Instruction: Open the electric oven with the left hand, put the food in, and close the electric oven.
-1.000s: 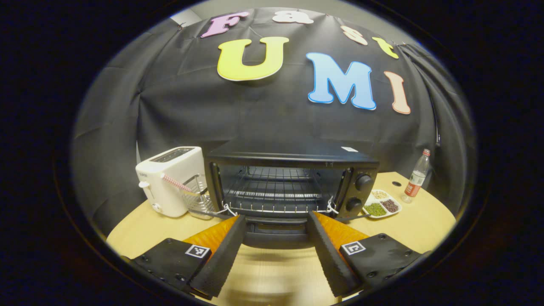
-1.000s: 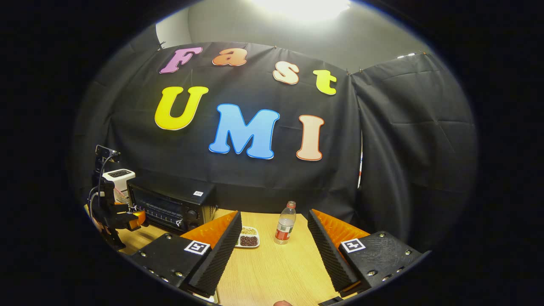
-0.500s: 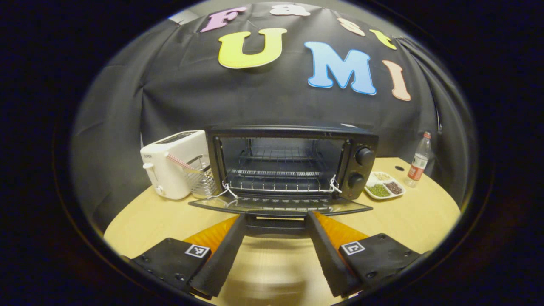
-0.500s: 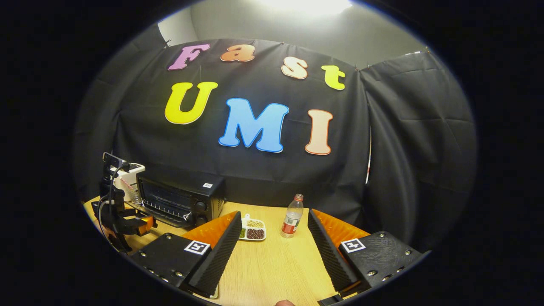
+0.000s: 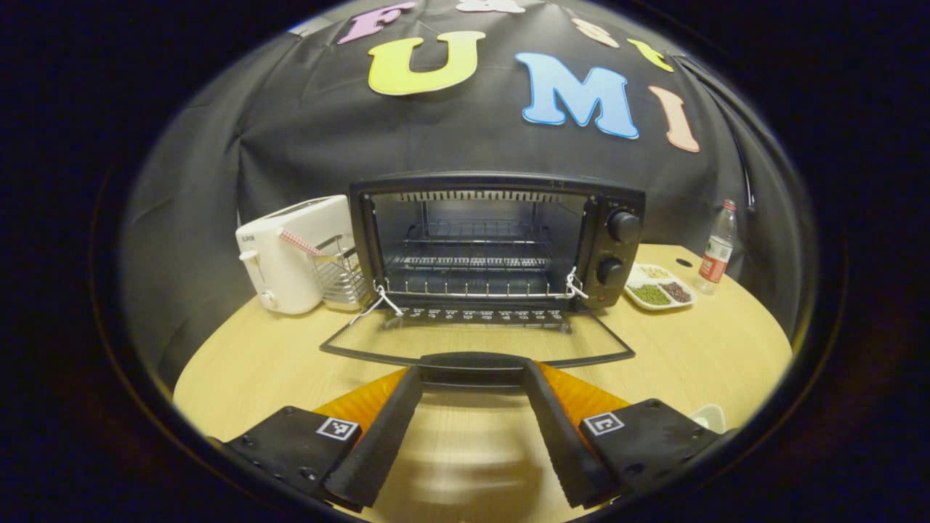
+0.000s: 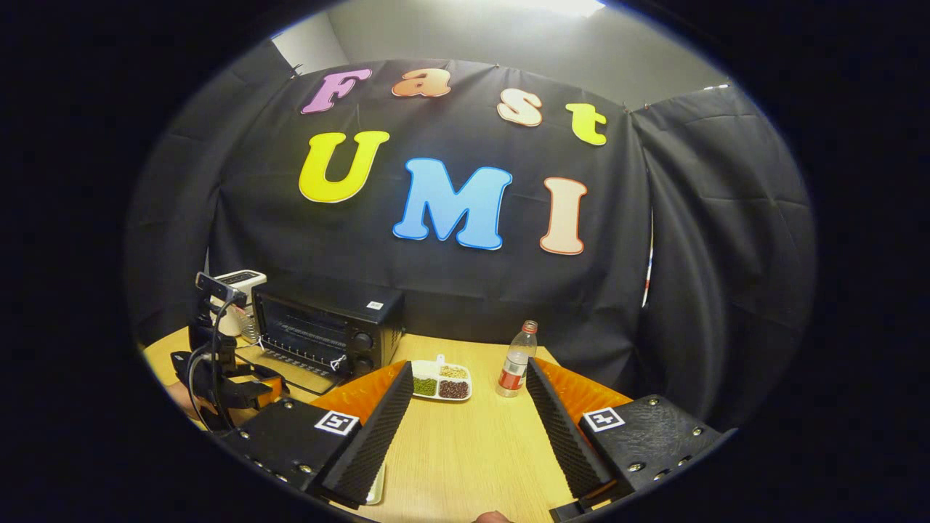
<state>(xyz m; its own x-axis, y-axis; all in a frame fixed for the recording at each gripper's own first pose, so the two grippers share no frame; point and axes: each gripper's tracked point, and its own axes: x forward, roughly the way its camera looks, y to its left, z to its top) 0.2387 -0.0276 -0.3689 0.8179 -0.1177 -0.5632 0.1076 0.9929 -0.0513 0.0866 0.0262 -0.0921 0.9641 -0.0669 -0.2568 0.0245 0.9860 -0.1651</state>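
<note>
One step of the task looks nearly finished: the electric oven [image 5: 494,240] now stands open, its glass door [image 5: 476,341] swung down almost flat over the wooden table [image 5: 254,363], where a second ago it was only partway down and half a second ago still sloped. The left gripper [image 5: 471,370] has followed the door down, and its fingers [image 5: 385,421] still stand one at each end of the door handle [image 5: 471,360]; whether they press on the handle or merely bracket it I cannot tell, since the jaws sit fairly wide. Inside, the wire rack [image 5: 476,272] lies bare, ready to take food.

Food is the open question. A divided dish of beans and grains [image 5: 660,290] sits just right of the oven, near a water bottle [image 5: 716,247], and it looks like the likeliest item to go in. A white toaster [image 5: 290,250] and wire basket [image 5: 341,272] stand left of the oven.

In the right gripper view, the right gripper [image 6: 465,428] hovers wide apart and holds nothing, pointed toward the dish [image 6: 440,380] and bottle [image 6: 516,359], with the left gripper [image 6: 240,388] seen at the door front. Releasing the handle and fetching the dish would be my guess for the next move
</note>
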